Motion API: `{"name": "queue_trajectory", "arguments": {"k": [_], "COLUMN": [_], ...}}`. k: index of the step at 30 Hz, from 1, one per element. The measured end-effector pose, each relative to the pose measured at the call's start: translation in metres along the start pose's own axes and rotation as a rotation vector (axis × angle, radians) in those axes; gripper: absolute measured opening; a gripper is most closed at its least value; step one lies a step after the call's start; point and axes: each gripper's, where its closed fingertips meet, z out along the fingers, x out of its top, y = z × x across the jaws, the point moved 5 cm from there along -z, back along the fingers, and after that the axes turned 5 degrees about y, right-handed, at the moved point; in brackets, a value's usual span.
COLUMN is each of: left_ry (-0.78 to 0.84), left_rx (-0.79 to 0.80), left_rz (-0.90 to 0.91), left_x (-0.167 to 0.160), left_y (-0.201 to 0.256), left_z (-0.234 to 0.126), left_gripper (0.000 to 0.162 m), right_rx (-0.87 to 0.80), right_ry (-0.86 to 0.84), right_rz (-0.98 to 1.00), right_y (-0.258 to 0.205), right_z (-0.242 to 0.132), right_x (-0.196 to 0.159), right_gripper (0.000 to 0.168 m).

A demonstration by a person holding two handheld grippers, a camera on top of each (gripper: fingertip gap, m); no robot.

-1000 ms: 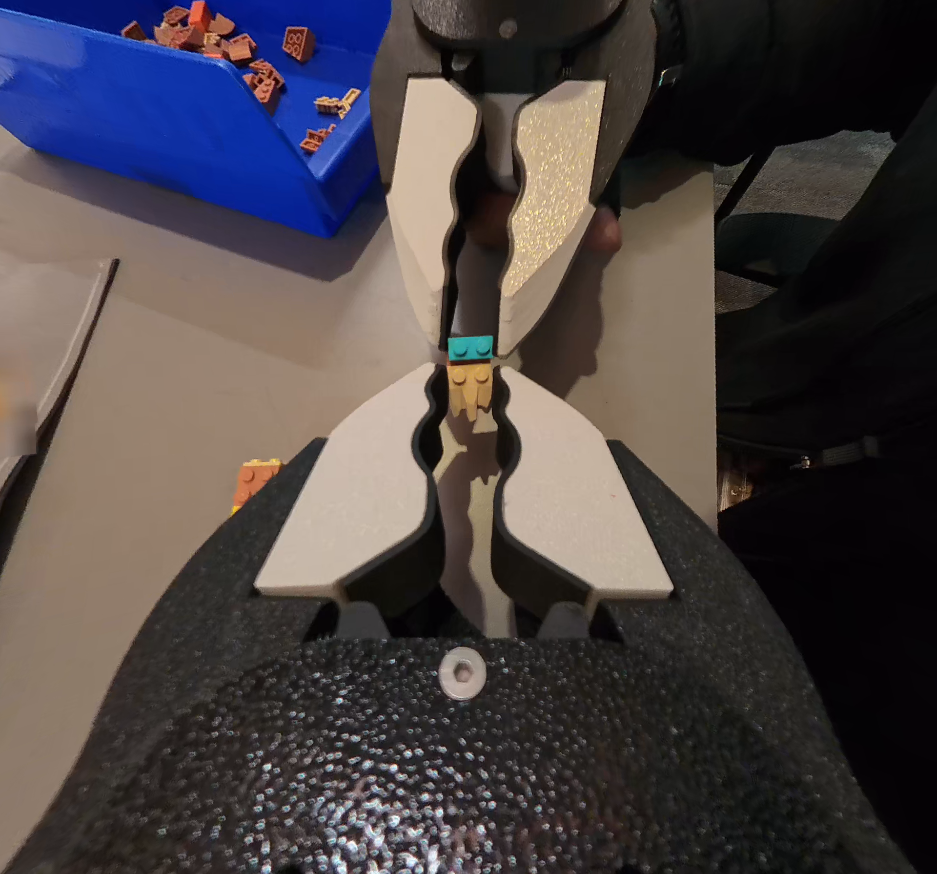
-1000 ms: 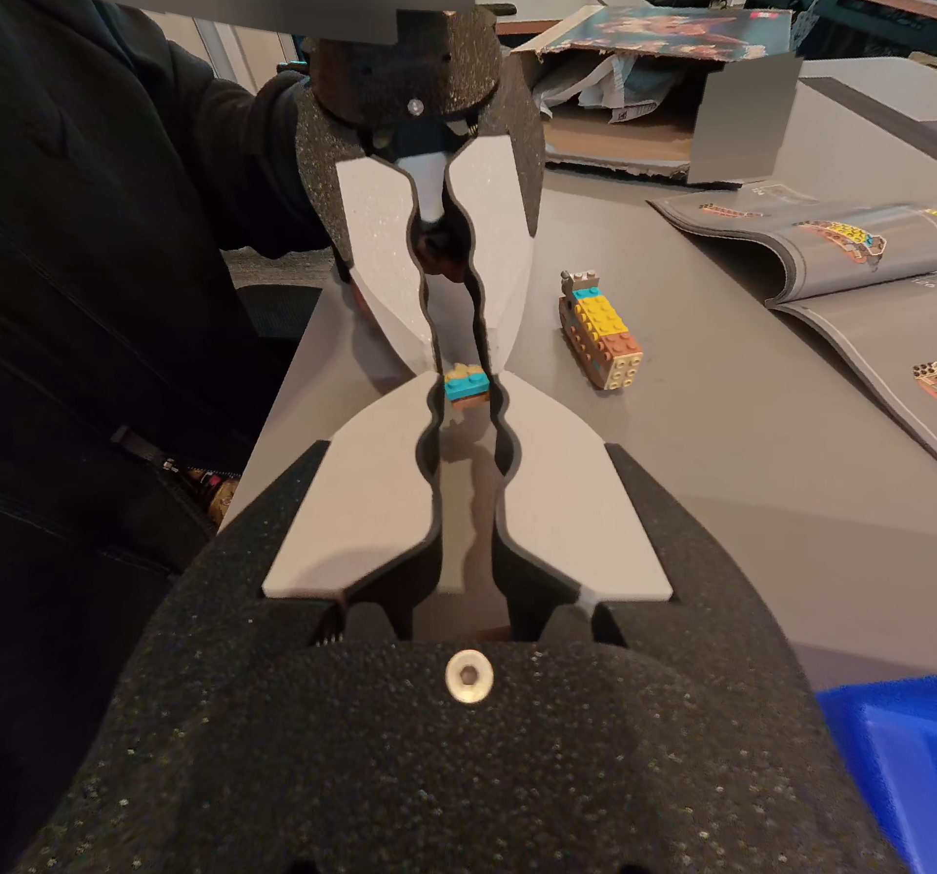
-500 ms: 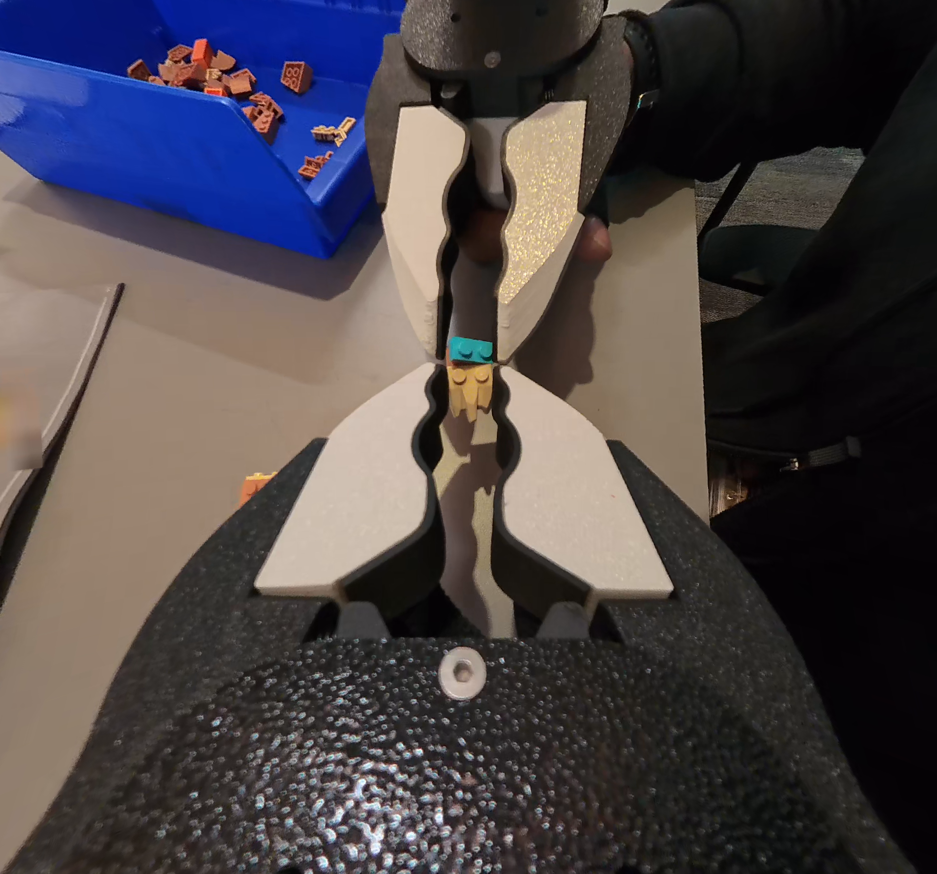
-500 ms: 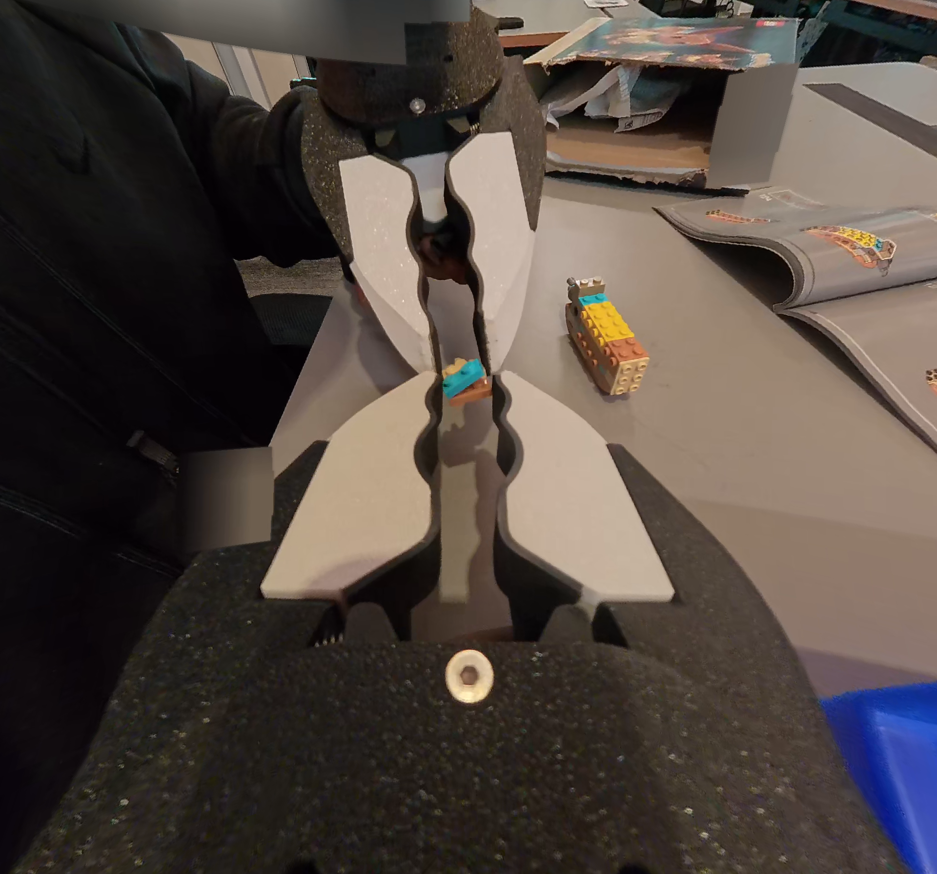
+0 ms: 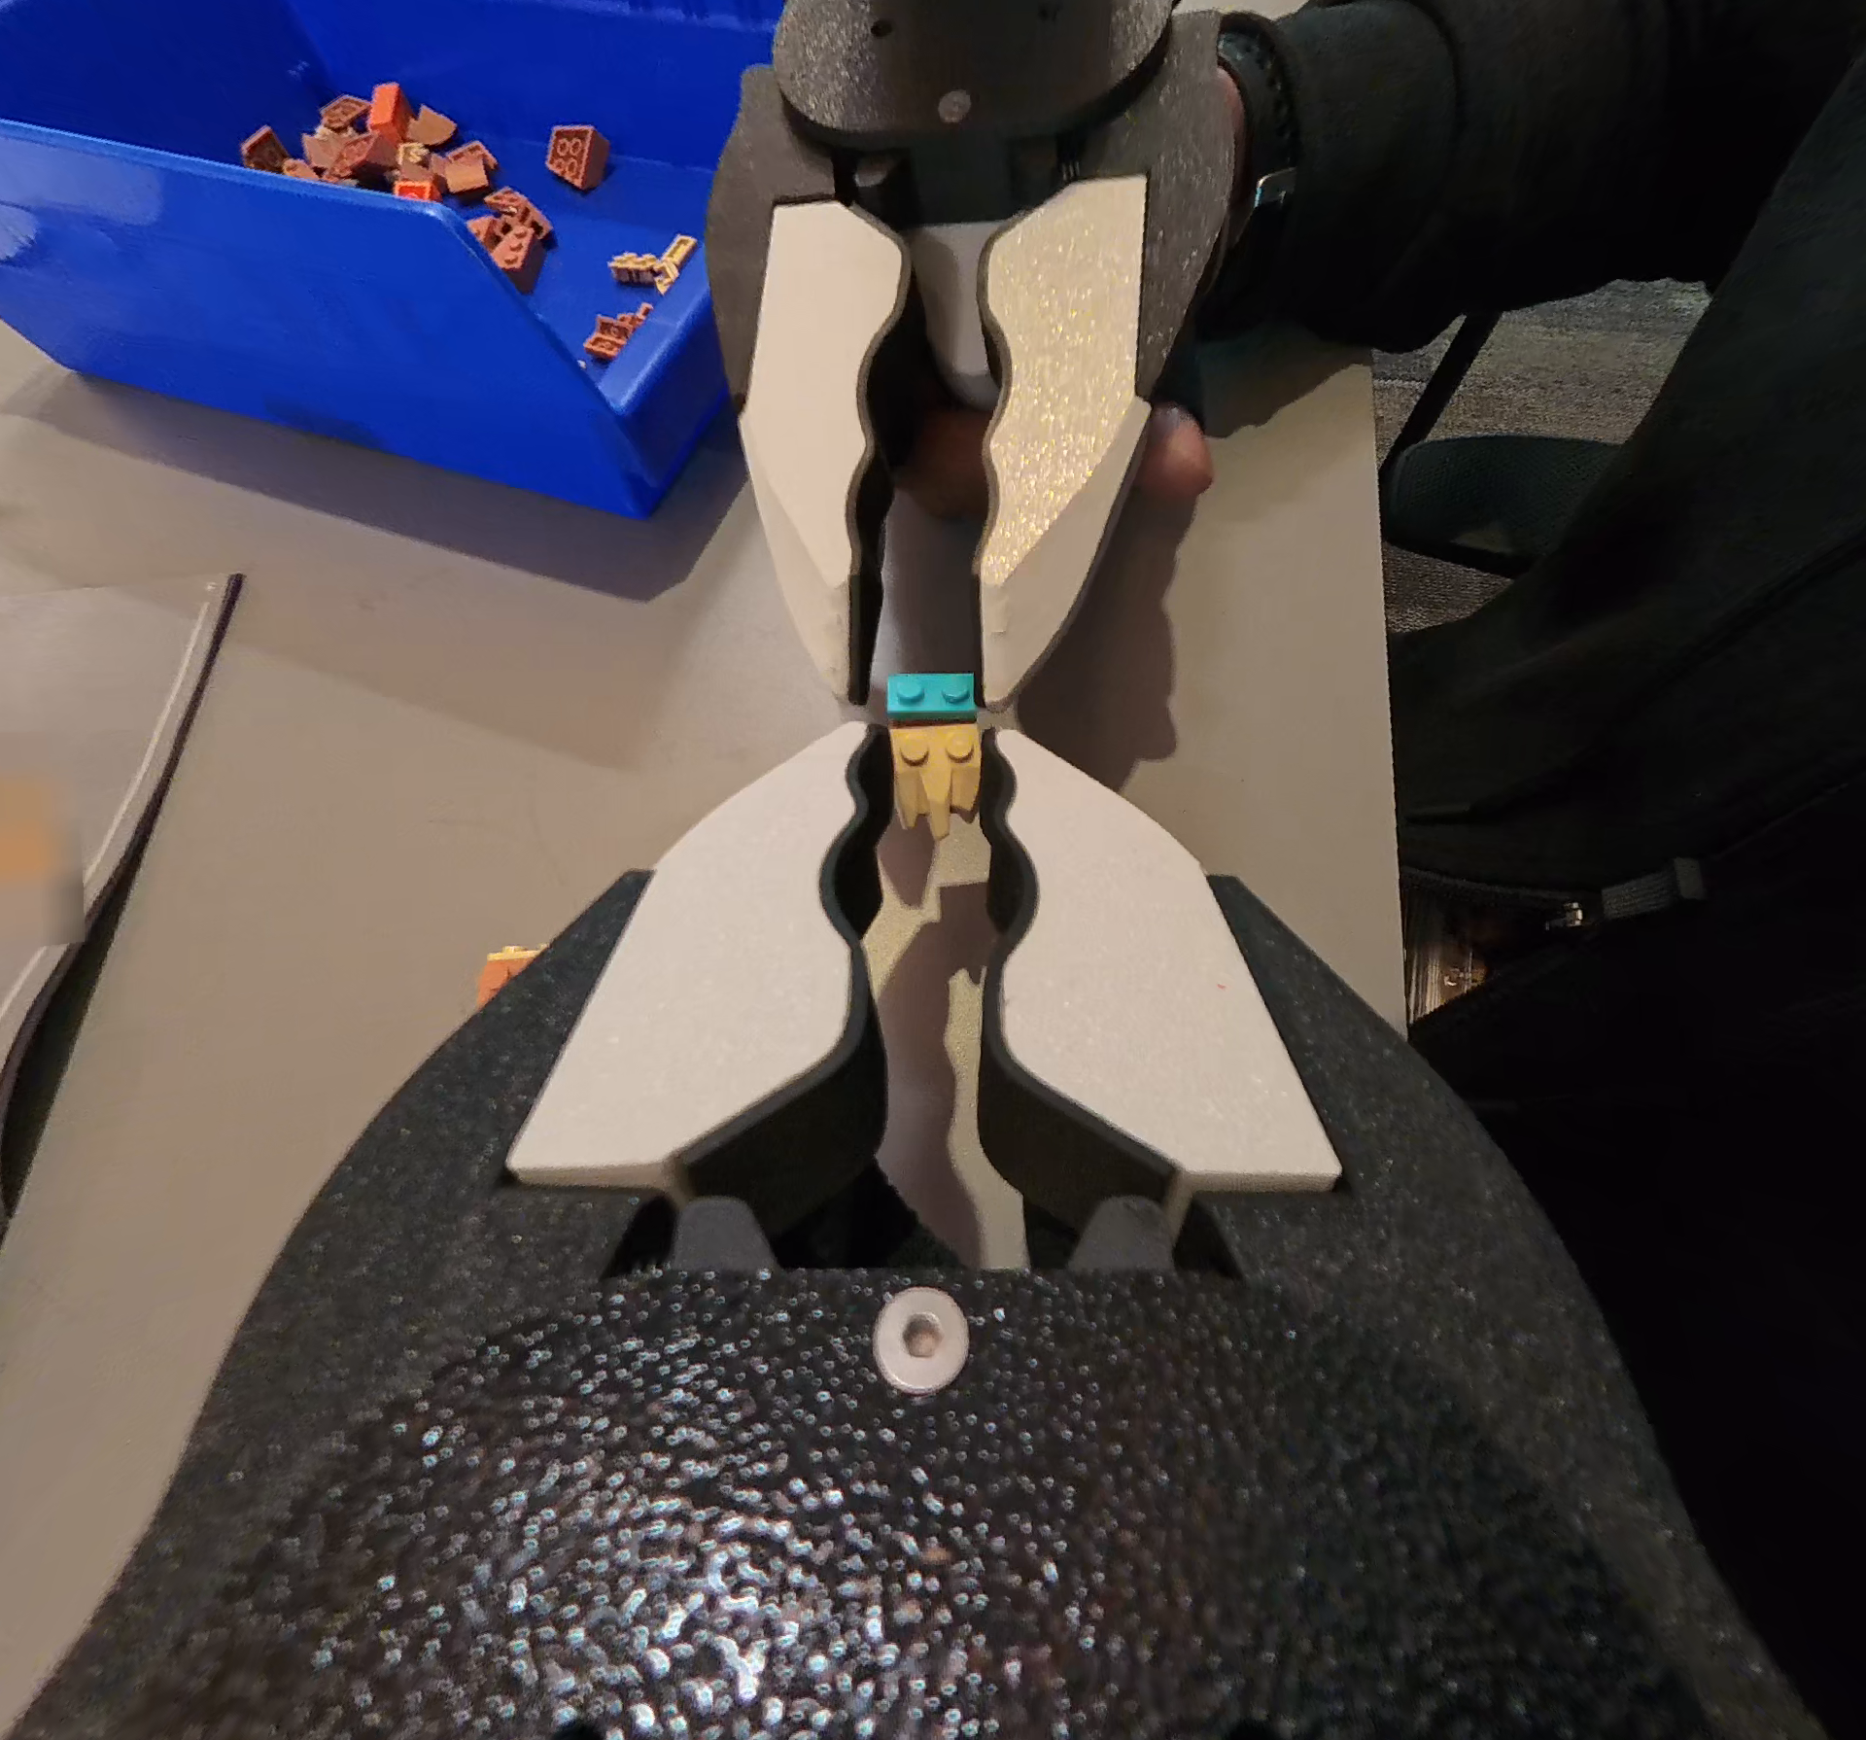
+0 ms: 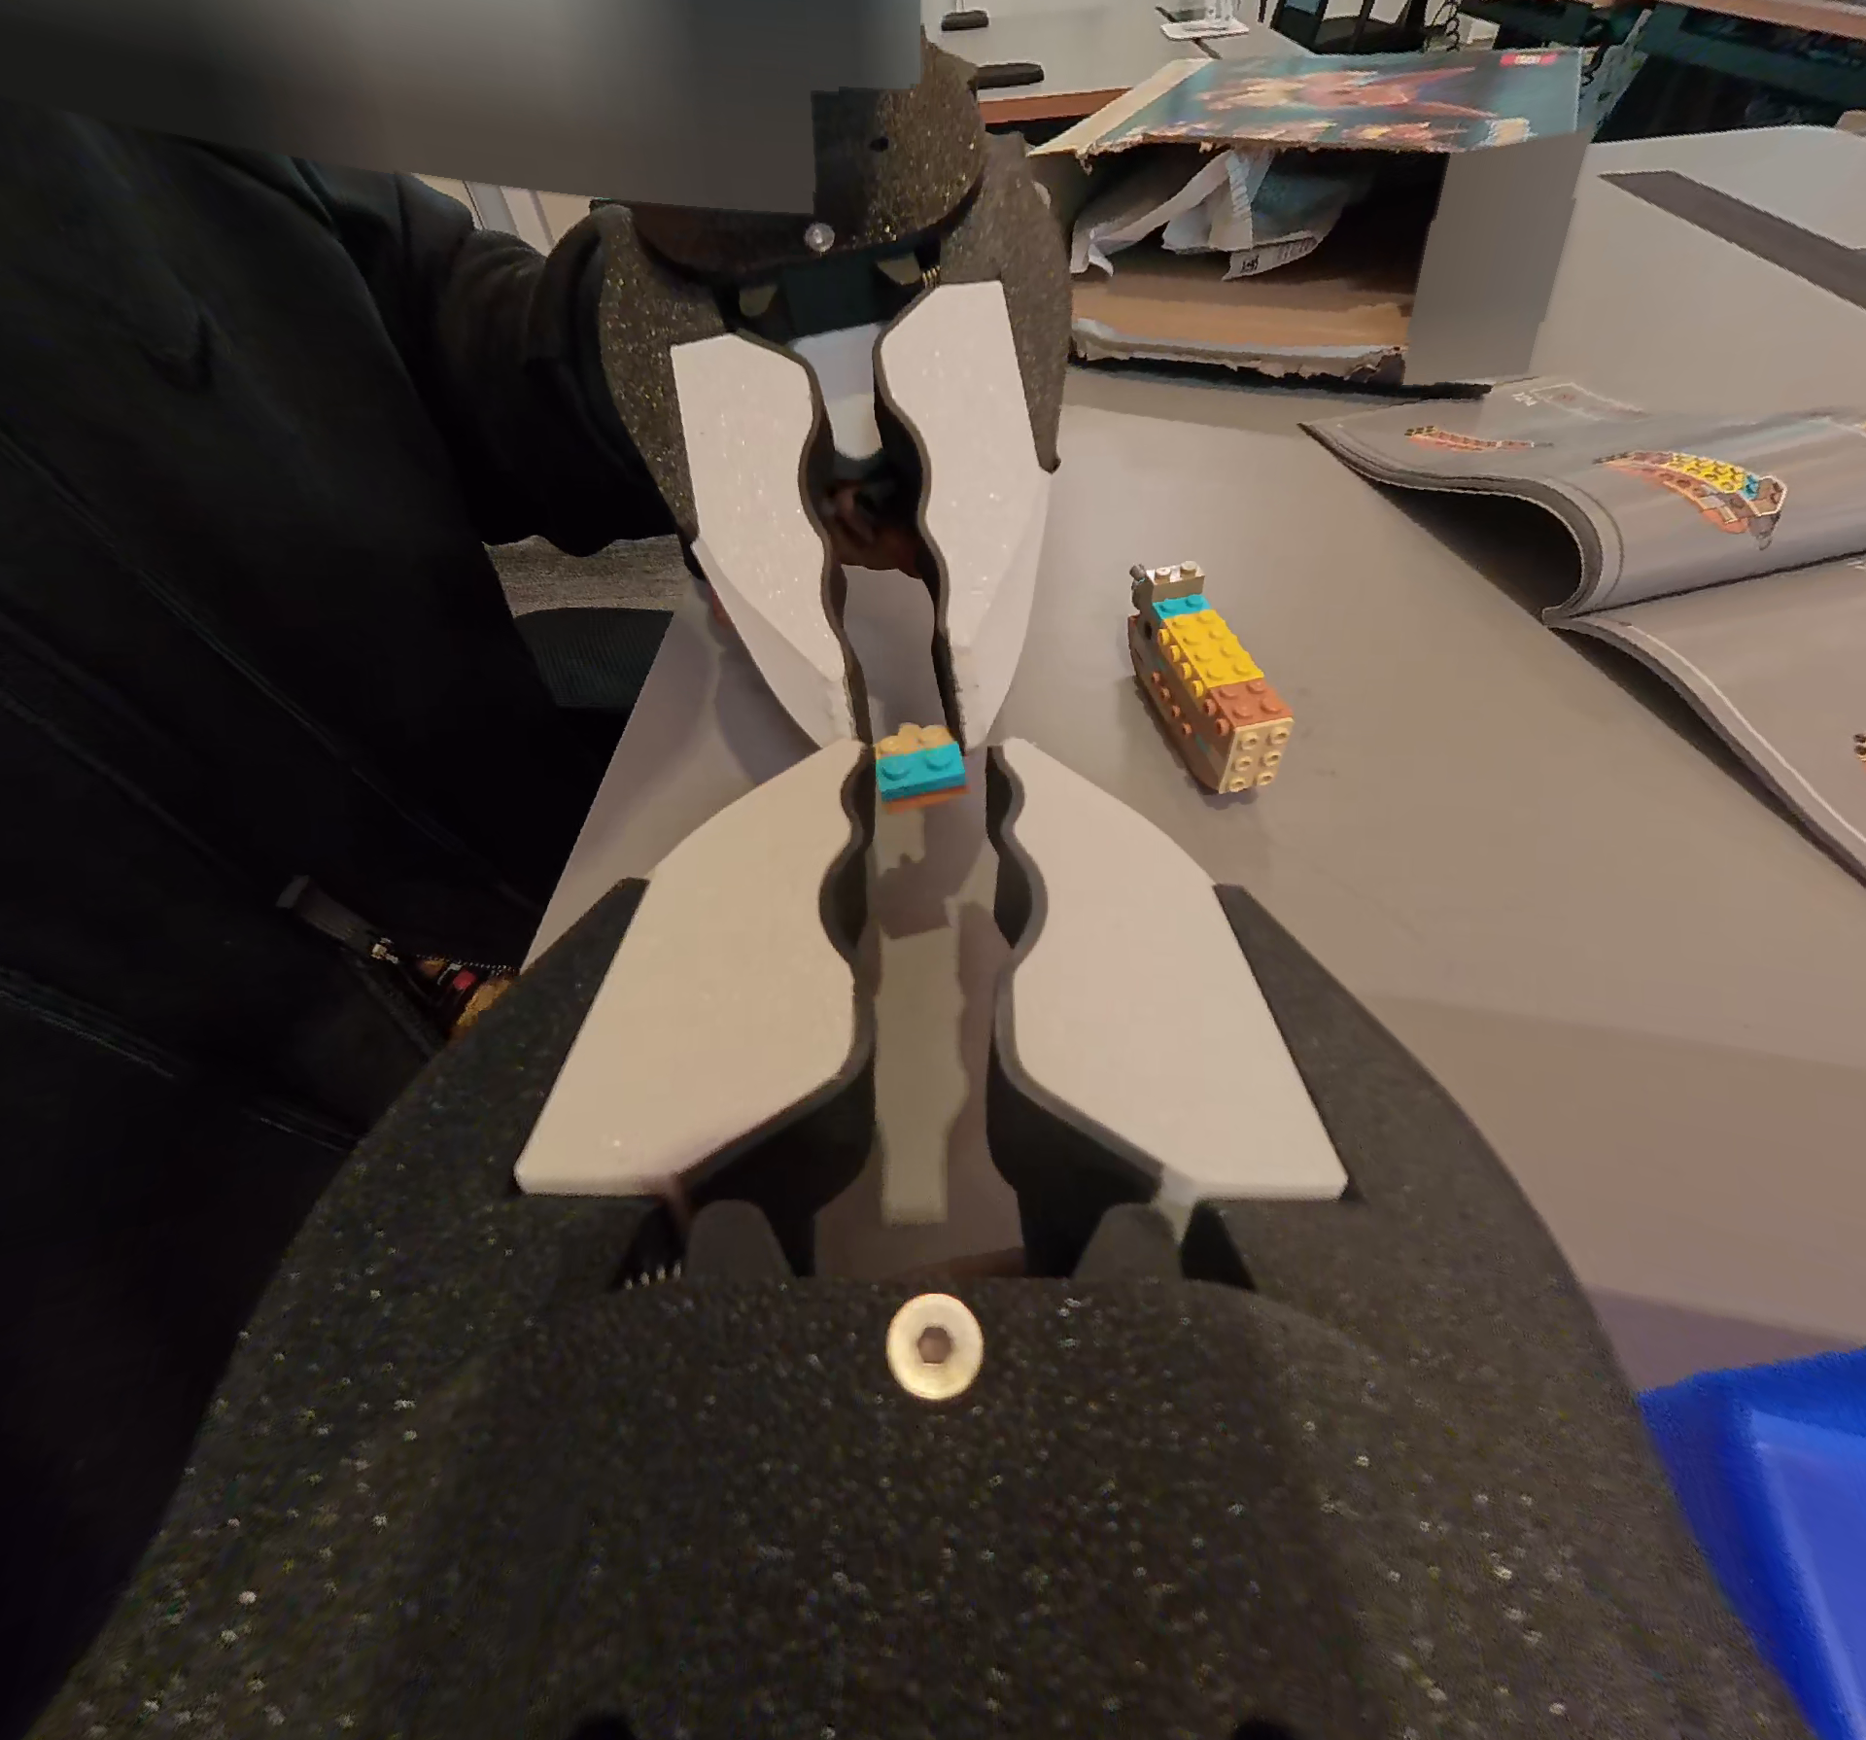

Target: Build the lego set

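While both grippers pinch bricks, left gripper (image 5: 934, 762) tan piece (image 5: 934, 776), right gripper (image 6: 921, 762) seemingly teal brick (image 6: 917, 770), blue bin (image 5: 303, 298) holding brown pieces (image 5: 404, 167).

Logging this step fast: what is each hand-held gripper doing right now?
Left hand-held gripper: closed on the yellow piece.
Right hand-held gripper: closed on the teal piece, pressed against the yellow one.

The left black claw with pale grey fingers (image 5: 934, 762) and the right black claw with pale grey fingers (image 6: 919, 772) faced each other tip to tip above the desk's near edge. Each claw's jaws stood nearly closed, pinching. A black-sleeved hand (image 5: 1176, 459) gripped the right claw from behind.
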Motion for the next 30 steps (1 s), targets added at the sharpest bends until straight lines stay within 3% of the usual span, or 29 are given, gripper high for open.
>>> {"name": "queue_trajectory", "arguments": {"k": [17, 20, 26, 30], "left_ry": [0.015, 0.021, 0.02, -0.004], "left_rx": [-0.007, -0.036, -0.145, -0.186], "left_rz": [-0.01, -0.015, -0.084, -0.113], "left_x": [0.002, 0.005, 0.013, 0.017], "left_y": [-0.002, -0.003, -0.009, -0.011], "left_z": [-0.004, -0.007, -0.014, -0.015], "left_gripper": [0.016, 0.016, 0.016, 0.016], "right_rx": [-0.004, -0.02, -0.098, -0.181], "right_ry": [0.021, 0.004, -0.095, -0.103], "right_rz": [-0.096, -0.248, -0.767, -0.943], "right_y": [-0.004, -0.005, -0.013, -0.014], "right_z": [-0.004, -0.008, -0.007, -0.003], "right_x": [0.005, 0.007, 0.007, 0.011], "right_gripper": [0.028, 0.034, 0.041, 0.04]}}
